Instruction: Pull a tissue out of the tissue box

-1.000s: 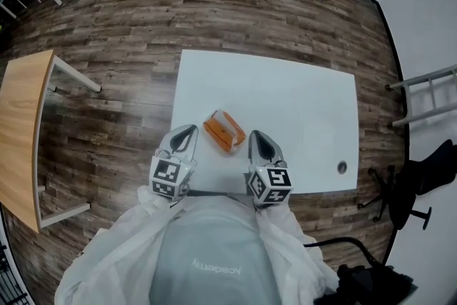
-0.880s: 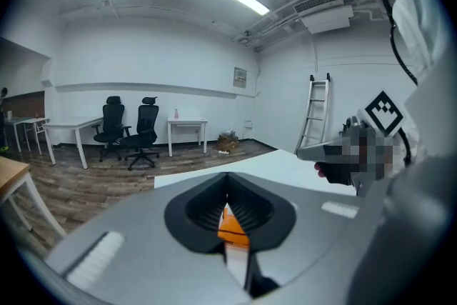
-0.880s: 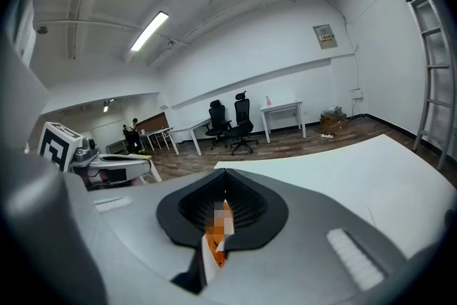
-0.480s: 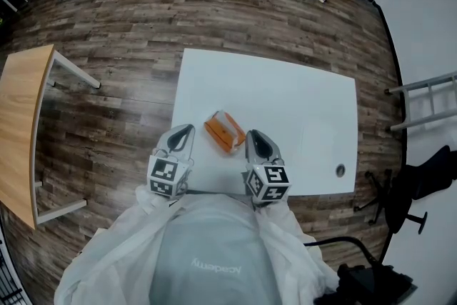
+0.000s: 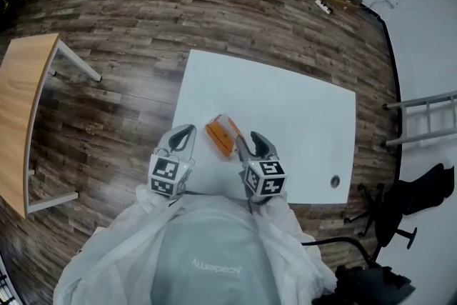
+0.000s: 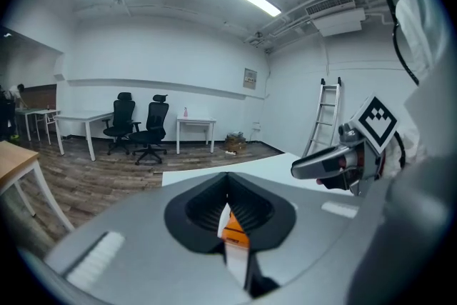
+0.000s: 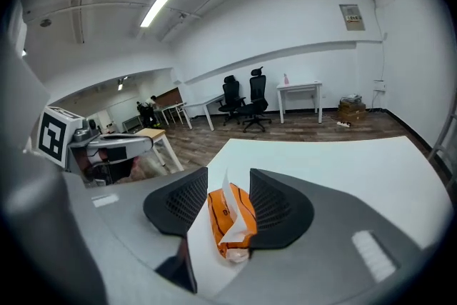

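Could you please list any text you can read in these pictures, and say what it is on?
"Academy", upside down, on the person's grey top.
Orange tissue pack: dark print, too blurred to read.
Wall notice: too small to read.

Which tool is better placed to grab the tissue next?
Right. On the right tool, the jaws have just been opening, with the orange tissue pack and its raised tissue lined up between them. The left tool is shut, apart from the pack.
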A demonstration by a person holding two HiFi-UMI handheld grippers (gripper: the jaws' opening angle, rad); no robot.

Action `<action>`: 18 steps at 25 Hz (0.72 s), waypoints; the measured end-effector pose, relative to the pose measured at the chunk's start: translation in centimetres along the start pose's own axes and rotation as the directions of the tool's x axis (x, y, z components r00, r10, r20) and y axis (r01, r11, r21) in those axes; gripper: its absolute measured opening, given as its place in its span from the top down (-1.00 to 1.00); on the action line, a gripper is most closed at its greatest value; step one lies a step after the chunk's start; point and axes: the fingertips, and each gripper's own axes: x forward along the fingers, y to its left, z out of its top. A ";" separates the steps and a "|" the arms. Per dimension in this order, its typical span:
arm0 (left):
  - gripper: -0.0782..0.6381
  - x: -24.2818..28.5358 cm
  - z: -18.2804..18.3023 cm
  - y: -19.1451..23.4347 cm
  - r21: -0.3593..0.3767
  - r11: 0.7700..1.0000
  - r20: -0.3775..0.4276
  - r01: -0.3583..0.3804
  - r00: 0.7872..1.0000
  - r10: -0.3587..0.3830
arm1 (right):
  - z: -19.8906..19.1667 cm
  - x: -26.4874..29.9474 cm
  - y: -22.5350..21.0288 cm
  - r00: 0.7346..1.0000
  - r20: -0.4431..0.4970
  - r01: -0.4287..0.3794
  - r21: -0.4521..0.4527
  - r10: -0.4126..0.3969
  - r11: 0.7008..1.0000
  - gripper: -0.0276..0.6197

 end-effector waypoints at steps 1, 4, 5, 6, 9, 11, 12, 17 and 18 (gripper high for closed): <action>0.78 0.0 0.0 0.0 -0.005 1.000 0.003 -0.005 1.000 0.005 | -0.2 0.4 0.0 1.000 -0.019 -0.008 -0.015 0.008 1.000 0.39; 0.78 -0.3 -0.1 0.3 -0.019 1.000 0.011 -0.019 1.000 0.019 | -0.5 1.9 0.1 0.997 -0.077 -0.035 -0.069 0.030 0.997 0.35; 0.78 -0.3 -0.1 0.4 -0.024 0.999 0.012 -0.023 1.000 0.023 | -0.6 2.3 0.2 0.995 -0.098 -0.045 -0.087 0.037 0.995 0.35; 0.78 -0.4 -0.1 0.5 -0.028 0.999 0.013 -0.026 1.000 0.026 | -0.8 2.8 0.3 0.992 -0.120 -0.056 -0.103 0.044 0.993 0.35; 0.78 -0.5 -0.3 0.7 -0.046 0.998 0.012 -0.042 0.999 0.043 | -1.6 4.1 0.4 0.981 -0.184 -0.083 -0.136 0.057 0.987 0.35; 0.78 -0.5 -0.3 0.8 -0.059 0.997 0.017 -0.057 0.998 0.058 | -2.3 4.7 0.3 0.973 -0.221 -0.097 -0.148 0.063 0.984 0.36; 0.78 -0.5 -0.3 0.8 -0.065 0.996 0.020 -0.063 0.998 0.064 | -2.6 5.0 0.1 0.970 -0.236 -0.100 -0.151 0.063 0.983 0.36; 0.78 -0.9 -1.0 1.4 -0.104 0.990 0.017 -0.091 0.996 0.093 | -4.0 6.3 -0.7 0.952 -0.301 -0.105 -0.174 0.049 0.979 0.36; 0.78 -1.1 -1.2 1.5 -0.111 0.989 0.014 -0.097 0.995 0.099 | -4.2 6.5 -0.8 0.949 -0.312 -0.107 -0.180 0.046 0.978 0.36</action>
